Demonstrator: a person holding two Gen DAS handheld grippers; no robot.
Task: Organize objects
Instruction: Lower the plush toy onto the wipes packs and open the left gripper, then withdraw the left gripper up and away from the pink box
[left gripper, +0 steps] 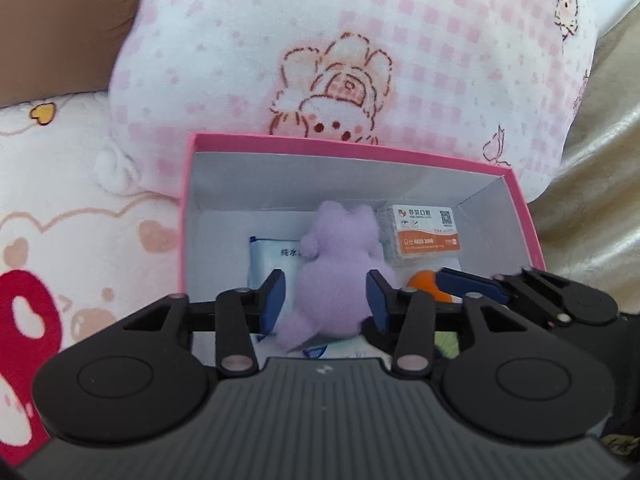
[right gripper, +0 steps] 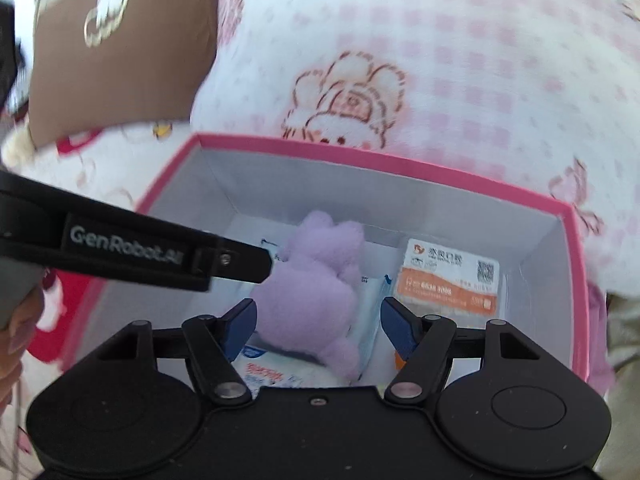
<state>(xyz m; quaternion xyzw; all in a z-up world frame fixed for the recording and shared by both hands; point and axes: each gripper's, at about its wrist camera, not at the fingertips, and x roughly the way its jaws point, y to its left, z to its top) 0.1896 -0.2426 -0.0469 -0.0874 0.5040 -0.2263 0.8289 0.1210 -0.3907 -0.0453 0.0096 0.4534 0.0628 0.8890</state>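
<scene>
Handling note on the purple plush toy point(left gripper: 340, 276): looks light, soft, squashy, fuzzy surface w/ decent friction; not fragile, but it'll deform under the pads so a shallow pinch could slip off the pile.

Location: lying inside the pink box point(left gripper: 532, 232), roughly mid-floor, on top of white wipe packets point(left gripper: 266, 258); box sits on a bed against a pink checked pillow point(left gripper: 360, 40); an orange-and-white card box point(left gripper: 424, 232) is just beside it toward the box's right wall; an orange item point(left gripper: 424, 282) peeks out low right, can't tell what it is.

Left claw point(left gripper: 326, 296): jaws apart, blue pads either side of the toy's lower body; pads look near the fur but not pressing, no squeeze visible; reads as open, toy resting on its own.

Right claw point(right gripper: 316, 322): also open, wide, hanging over the same toy, pads clear of it; holding nothing.

Best grip imo: across the fat torso, not ears/limbs/tail; thin bits flop and pull through. Close well in, since the stuffing compresses.

Risk: packets underneath are slick film; pad tips going too deep could snag one and drag it along w/ the toy.
</scene>
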